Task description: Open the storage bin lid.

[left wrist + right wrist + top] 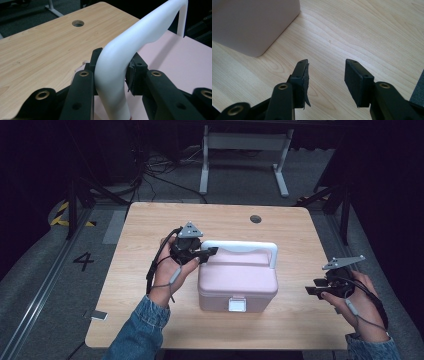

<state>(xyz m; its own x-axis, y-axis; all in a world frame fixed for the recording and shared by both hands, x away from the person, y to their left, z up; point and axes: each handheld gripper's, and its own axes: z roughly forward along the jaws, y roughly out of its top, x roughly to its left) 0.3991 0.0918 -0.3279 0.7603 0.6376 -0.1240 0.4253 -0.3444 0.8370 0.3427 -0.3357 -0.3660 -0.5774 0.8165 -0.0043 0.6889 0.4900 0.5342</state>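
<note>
A pink box (237, 280) is sitting near the middle of the wooden bench (150, 320), its white latch (237, 305) facing six o'clock. Its white handle (240, 246) is arching over the lid along the twelve o'clock edge of the box.

The left tongs (212, 251) are reaching in from nine o'clock and are clenching the white handle at its left corner, where the bar is bending down toward the lid. In the left gripper view the handle (112, 72) is passing between the two black jaws, with both pads pressing against its sides. A round hole (78, 23) in the benchtop is showing beyond the handle, at about eleven o'clock from it in that view. The person's left hand (167, 272) is holding this tool, with a denim sleeve (140, 332) coming in from six o'clock.

The right tongs (312, 287) are hovering at about three o'clock from the box, well apart from it, jaws pointing toward it. In the right gripper view these tongs (327, 75) are standing released, with bare wood between the pads, and a corner of the box (254, 25) is lying at about ten o'clock from them.
</note>
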